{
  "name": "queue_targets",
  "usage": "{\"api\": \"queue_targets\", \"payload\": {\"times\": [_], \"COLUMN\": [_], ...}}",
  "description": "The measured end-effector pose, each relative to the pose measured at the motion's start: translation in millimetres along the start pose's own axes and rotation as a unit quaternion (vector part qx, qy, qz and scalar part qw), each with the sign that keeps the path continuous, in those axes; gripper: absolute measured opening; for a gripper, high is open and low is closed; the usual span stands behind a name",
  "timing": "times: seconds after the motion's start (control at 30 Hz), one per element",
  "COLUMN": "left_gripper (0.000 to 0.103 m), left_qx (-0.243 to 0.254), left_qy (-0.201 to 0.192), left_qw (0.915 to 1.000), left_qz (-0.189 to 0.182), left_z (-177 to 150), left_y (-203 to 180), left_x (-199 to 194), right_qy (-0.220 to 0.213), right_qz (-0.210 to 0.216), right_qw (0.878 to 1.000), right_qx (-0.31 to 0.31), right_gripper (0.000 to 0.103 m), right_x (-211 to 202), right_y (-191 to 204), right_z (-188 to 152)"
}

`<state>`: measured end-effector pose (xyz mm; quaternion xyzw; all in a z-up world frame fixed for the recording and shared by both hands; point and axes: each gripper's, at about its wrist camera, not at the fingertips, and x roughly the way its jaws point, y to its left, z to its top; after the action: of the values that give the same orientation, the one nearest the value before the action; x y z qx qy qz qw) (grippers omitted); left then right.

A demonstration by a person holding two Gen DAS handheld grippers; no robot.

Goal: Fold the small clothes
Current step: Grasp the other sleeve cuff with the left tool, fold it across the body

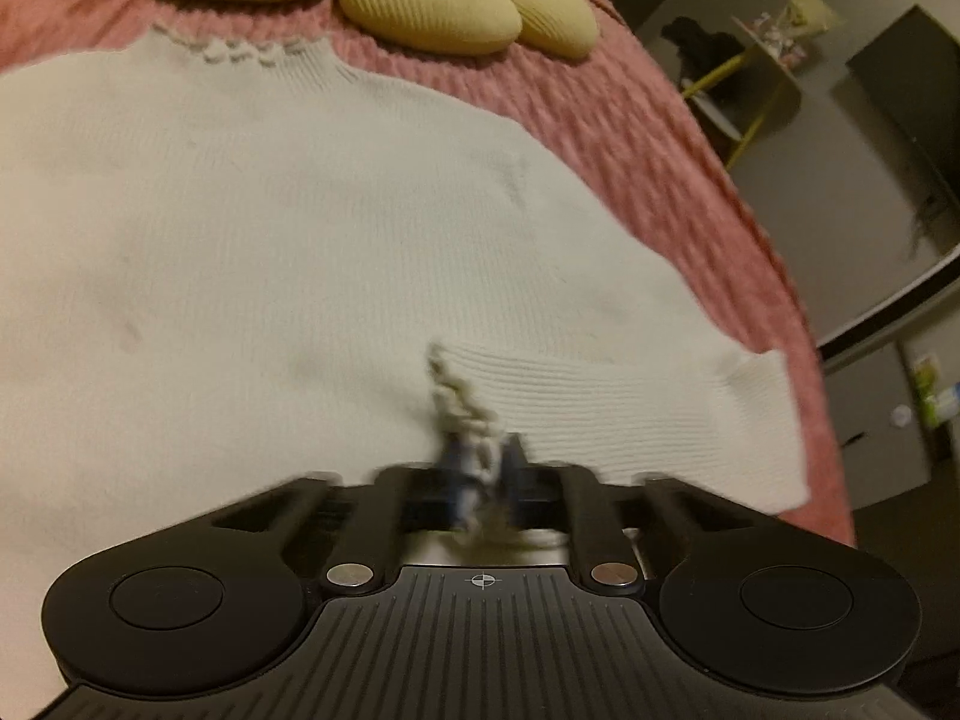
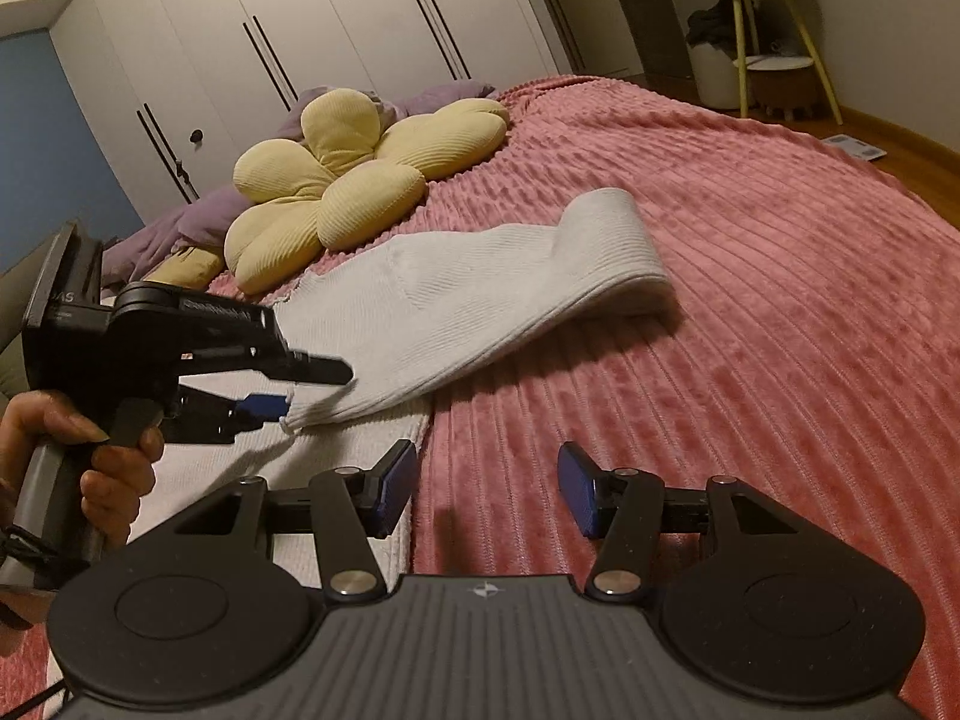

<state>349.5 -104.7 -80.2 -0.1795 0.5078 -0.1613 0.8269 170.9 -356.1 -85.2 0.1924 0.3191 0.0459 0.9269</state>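
White knit sweater (image 2: 456,312) lies on a pink ribbed bedspread (image 2: 780,300), mid-bed, w/ a yellow flower-shaped cushion (image 2: 336,192) just beyond it at the far side. Left gripper (image 1: 480,468) has its jaws pinched nearly together on the frilly cuff (image 1: 459,396) of a sleeve; the close view is blurred, so how much fabric is caught is hard to judge, prob. only the scalloped edge. Right gripper (image 2: 486,489) sits near the sweater's right edge w/ jaws about half apart, blue pads holding nothing, bedspread showing between them. Risk: a thin bite on stretchy knit may slip free when the sleeve is pulled across, or drag the body out of square, since nothing pins it. The garment looks soft, ribbed at cuffs and hem, mostly flat; the far sleeve (image 2: 606,246) is doubled over in a loose loop. Frilled collar (image 1: 240,48) points toward the cushion.
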Motion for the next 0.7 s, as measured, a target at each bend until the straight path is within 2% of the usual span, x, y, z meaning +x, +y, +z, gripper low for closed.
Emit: {"api": "queue_targets", "payload": {"times": [0.1, 0.17, 0.23, 0.33, 0.43, 0.57, 0.6, 0.7], "left_gripper": [0.007, 0.007, 0.007, 0.007, 0.007, 0.007, 0.007, 0.008], "left_qx": [-0.013, -0.006, 0.006, 0.037, 0.028, 0.03, 0.021, -0.014], "left_qy": [-0.021, -0.057, -0.088, -0.123, -0.126, -0.13, -0.128, -0.133], "left_qw": [0.9996, 0.9984, 0.996, 0.9874, 0.9759, 0.9558, 0.9557, 0.9649], "left_qz": [-0.01, -0.007, 0.01, 0.092, 0.176, 0.262, 0.264, 0.226], "left_z": [6, 11, 17, 25, 29, 26, 24, 21], "left_y": [12, 19, 31, 59, 100, 138, 147, 161], "left_x": [-19, -41, -64, -90, -103, -110, -111, -114], "right_qy": [0.001, 0.001, 0.0, 0.001, 0.001, 0.01, 0.016, 0.038], "right_qz": [-0.002, -0.005, -0.005, -0.001, 0.011, 0.036, 0.045, 0.067], "right_qw": [1.0, 1.0, 1.0, 0.999, 0.999, 0.999, 0.999, 0.997], "right_qx": [-0.006, -0.012, -0.018, -0.033, -0.042, -0.031, -0.024, 0.0], "right_gripper": [0.052, 0.052, 0.052, 0.052, 0.052, 0.052, 0.052, 0.052], "right_x": [0, 1, 2, 8, 17, 35, 41, 58], "right_y": [3, 6, 10, 19, 28, 38, 41, 43], "right_z": [2, 4, 7, 16, 27, 42, 45, 50]}}
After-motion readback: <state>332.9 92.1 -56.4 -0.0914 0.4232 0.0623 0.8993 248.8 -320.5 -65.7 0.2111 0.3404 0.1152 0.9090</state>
